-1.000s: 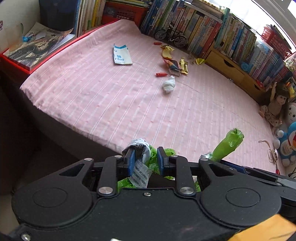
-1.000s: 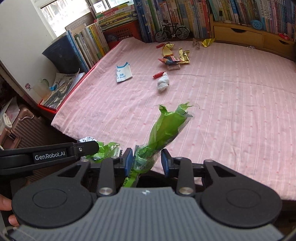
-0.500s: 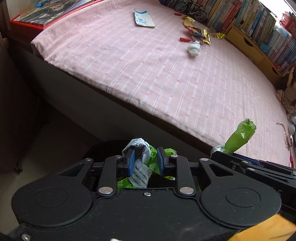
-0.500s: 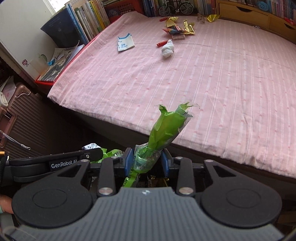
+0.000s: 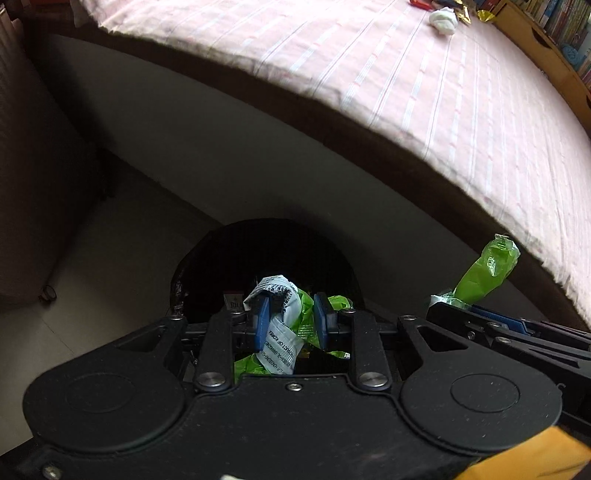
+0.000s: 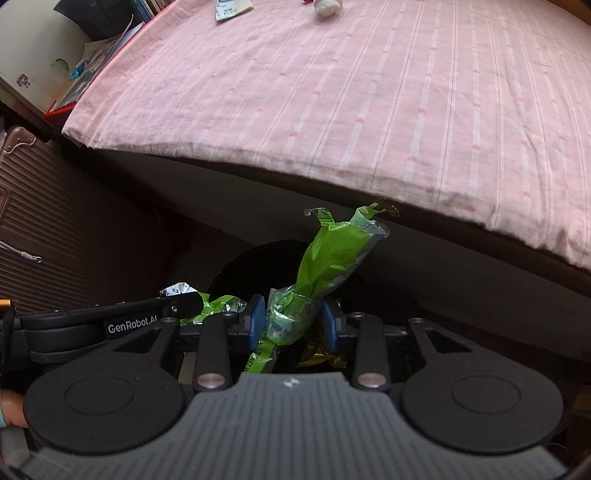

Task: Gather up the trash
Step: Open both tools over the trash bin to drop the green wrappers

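A: The pink striped bedsheet (image 6: 369, 110) fills the upper view, its edge overhanging a dark round bin (image 5: 266, 266) on the floor beside the bed.

B: The left gripper (image 5: 291, 321) has its jaws pressed in on a crumpled white-and-green wrapper (image 5: 280, 314) right above the bin's mouth. The right gripper (image 6: 293, 321) is clamped on a twisted green wrapper (image 6: 332, 258), which sticks up well past the fingertips.

A: Where could this go wrong?

B: The long green wrapper could catch on the bin's rim or tip outside when released, since the right gripper sits nearer the edge. The light film might also cling to the pads.

A: Any writing?

B: The white wrapper reads "PRODUCT OF KOREA". The left gripper's side reads "GenRobot.AI" in the right view. Print on the green wrapper is too creased to read.

A: Other trash?

B: A white tissue wad (image 5: 445, 20) and a blue-and-white packet (image 6: 232, 7) remain far up the bed, possibly with foil scraps.
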{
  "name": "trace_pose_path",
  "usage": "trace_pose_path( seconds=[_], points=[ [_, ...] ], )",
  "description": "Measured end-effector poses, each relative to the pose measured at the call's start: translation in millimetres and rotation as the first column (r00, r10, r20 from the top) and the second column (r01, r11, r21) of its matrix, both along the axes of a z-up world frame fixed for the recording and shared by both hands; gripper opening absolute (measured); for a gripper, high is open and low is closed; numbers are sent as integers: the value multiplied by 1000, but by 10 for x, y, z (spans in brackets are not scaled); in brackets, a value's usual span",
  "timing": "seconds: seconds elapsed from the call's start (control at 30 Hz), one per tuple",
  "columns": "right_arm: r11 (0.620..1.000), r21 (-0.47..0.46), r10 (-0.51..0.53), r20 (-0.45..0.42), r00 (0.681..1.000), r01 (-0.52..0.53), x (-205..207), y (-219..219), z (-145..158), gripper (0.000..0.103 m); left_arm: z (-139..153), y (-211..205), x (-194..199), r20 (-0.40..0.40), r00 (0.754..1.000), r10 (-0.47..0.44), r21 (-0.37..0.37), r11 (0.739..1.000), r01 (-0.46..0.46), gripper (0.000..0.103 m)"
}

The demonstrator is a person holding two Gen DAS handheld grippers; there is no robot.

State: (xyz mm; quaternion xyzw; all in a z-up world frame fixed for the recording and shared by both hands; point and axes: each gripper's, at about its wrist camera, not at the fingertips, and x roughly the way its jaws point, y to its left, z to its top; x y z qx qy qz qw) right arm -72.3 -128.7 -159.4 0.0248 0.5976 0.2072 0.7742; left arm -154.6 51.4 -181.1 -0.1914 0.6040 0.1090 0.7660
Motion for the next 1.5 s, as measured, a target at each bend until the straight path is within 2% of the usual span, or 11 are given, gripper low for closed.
trace_pose_path(
  seconds=[0.13,0.37,0.6,1.07,1.33,1.5],
  points=[
    [1000,-10,5,-28,1000,-5,9,27,-136,39,-136,46,-17,-29,999,18,-8,1000,-18,24],
    [999,-21,29,-65,997,-30,17,127,-336,40,-301,173,-31,-36,998,60,-67,996,-62,24],
    [998,-34,40,-95,995,-43,12,212,-491,40,-430,221,-9,-61,996,65,-70,995,-69,25],
    [999,-42,28,-106,994,-33,64,253,-519,42,-603,248,-36,-88,994,72,-75,994,-79,26],
    [999,-30,31,-99,995,-34,83,208,-499,43,-633,257,-59,-93,992,86,-70,993,-92,31],
    [999,-25,33,-92,995,-36,97,188,-461,49,-618,262,-66,-90,992,93,-65,993,-99,44]
  ],
)
